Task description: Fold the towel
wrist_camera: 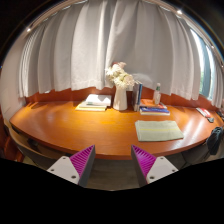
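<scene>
Towel (159, 130), seemingly folded, on table (70, 130) beyond the empty, parted tongs (113, 166).

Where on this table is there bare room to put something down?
The widest bare wood on the table lies left of the folded towel, ahead of the open tongs and nearer than the open book. A smaller patch lies right of the towel. The far middle is crowded: flower vase, stacked books, bottle.
</scene>
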A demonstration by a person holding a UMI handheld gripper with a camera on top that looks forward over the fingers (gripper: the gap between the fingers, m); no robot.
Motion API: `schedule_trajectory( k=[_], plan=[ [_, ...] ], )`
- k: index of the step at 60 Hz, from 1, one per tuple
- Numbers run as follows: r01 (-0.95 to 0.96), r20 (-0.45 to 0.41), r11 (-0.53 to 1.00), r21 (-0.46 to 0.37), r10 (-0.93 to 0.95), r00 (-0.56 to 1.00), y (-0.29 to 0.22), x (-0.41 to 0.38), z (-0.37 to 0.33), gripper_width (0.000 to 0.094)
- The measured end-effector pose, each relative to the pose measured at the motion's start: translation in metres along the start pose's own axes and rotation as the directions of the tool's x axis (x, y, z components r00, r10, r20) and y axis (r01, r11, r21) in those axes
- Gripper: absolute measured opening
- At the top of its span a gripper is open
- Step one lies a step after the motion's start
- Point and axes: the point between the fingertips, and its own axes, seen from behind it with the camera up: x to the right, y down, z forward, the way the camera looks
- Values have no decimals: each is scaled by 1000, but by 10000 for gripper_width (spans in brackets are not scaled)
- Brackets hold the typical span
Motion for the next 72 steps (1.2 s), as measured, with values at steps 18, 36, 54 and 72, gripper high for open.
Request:
schedule_trajectory(
  k=[18,36,54,72],
  plan=[
    [-13,-91,983,-182,-4,996,69,76,90,712],
    [-36,-163,973,-230,-2,987,46,160,232,705],
    [-24,-133,970,-241,-8,991,30,168,334,525],
    [31,-167,962,-271,-79,983,35,190,334,32]
  ],
)
